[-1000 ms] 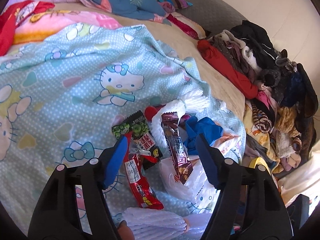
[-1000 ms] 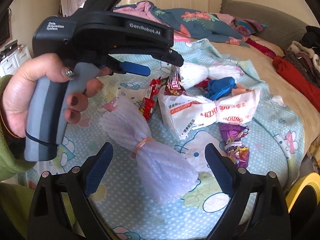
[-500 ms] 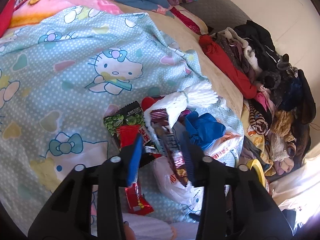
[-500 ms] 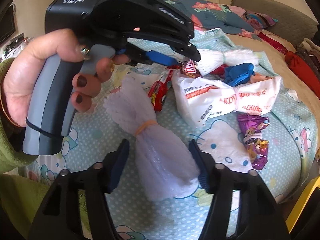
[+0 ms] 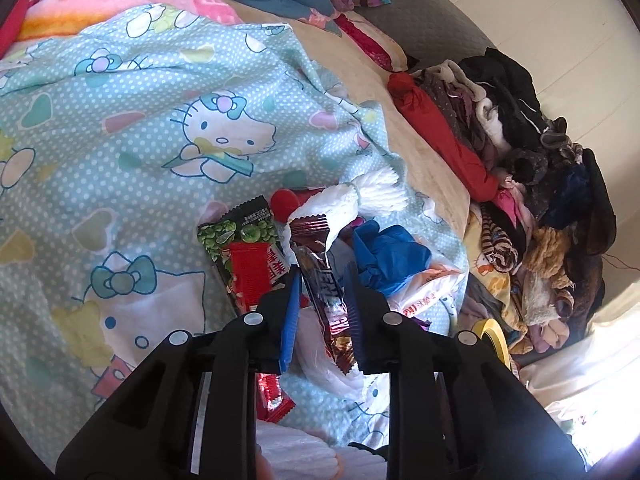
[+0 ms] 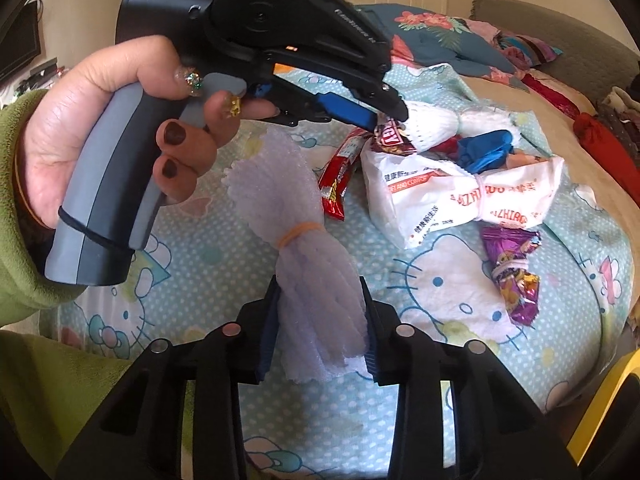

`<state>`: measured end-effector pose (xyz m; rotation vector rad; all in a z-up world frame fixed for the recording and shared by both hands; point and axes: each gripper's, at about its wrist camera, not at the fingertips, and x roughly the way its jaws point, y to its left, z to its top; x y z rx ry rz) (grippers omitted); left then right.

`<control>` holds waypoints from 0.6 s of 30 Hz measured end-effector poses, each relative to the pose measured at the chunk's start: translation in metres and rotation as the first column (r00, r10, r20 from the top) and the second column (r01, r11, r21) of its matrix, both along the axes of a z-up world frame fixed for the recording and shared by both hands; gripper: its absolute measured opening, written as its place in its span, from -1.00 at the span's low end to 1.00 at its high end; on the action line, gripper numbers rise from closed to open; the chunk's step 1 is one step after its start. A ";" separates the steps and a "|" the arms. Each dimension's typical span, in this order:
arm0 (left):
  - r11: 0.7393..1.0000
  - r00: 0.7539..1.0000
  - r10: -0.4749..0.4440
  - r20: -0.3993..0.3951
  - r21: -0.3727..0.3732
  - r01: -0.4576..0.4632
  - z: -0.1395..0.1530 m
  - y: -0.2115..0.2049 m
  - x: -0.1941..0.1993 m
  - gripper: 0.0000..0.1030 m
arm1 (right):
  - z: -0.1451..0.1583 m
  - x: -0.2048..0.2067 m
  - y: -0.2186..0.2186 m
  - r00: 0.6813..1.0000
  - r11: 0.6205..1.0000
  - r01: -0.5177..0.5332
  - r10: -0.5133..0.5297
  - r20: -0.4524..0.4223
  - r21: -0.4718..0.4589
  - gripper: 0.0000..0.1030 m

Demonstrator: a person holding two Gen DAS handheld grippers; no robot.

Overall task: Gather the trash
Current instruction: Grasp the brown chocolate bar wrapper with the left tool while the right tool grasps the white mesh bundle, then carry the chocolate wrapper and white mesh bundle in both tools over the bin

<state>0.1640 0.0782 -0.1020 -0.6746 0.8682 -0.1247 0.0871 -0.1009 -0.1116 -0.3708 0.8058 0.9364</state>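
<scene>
Trash lies on a Hello Kitty blanket (image 5: 120, 128). My left gripper (image 5: 322, 276) is shut on a dark brown candy-bar wrapper (image 5: 320, 272); the same gripper (image 6: 384, 118) shows in the right wrist view holding that wrapper (image 6: 390, 140). My right gripper (image 6: 318, 300) is shut on a pale lilac foam net sleeve (image 6: 316, 280) tied with an orange rubber band. Nearby lie a green-and-red snack packet (image 5: 244, 248), a red wrapper (image 6: 338, 176), a white foam net (image 5: 360, 196), a blue glove (image 5: 388, 252), a white plastic packet (image 6: 460, 196) and a purple wrapper (image 6: 514, 272).
A pile of clothes (image 5: 520, 168) lies along the bed's right side. A yellow bin rim (image 6: 600, 412) shows at the lower right beside the bed, also in the left wrist view (image 5: 494, 332). Pillows and quilts (image 6: 432, 36) lie at the bed's head.
Both grippers went from wide open to shut. The left closed on the brown candy wrapper. The right moved forward and closed on the lilac foam net.
</scene>
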 end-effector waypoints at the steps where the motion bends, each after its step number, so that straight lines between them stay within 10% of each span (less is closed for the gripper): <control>1: 1.000 1.000 0.000 0.003 -0.001 0.000 0.002 0.000 -0.001 -0.71 | 0.002 -0.001 -0.003 1.000 1.000 0.005 -0.005 0.004 0.009 -0.36; 18: 1.000 0.991 -0.014 0.132 0.003 0.013 0.057 -0.012 -0.013 -0.81 | 0.030 -0.034 -0.045 0.997 0.982 0.074 -0.079 0.020 0.172 -0.43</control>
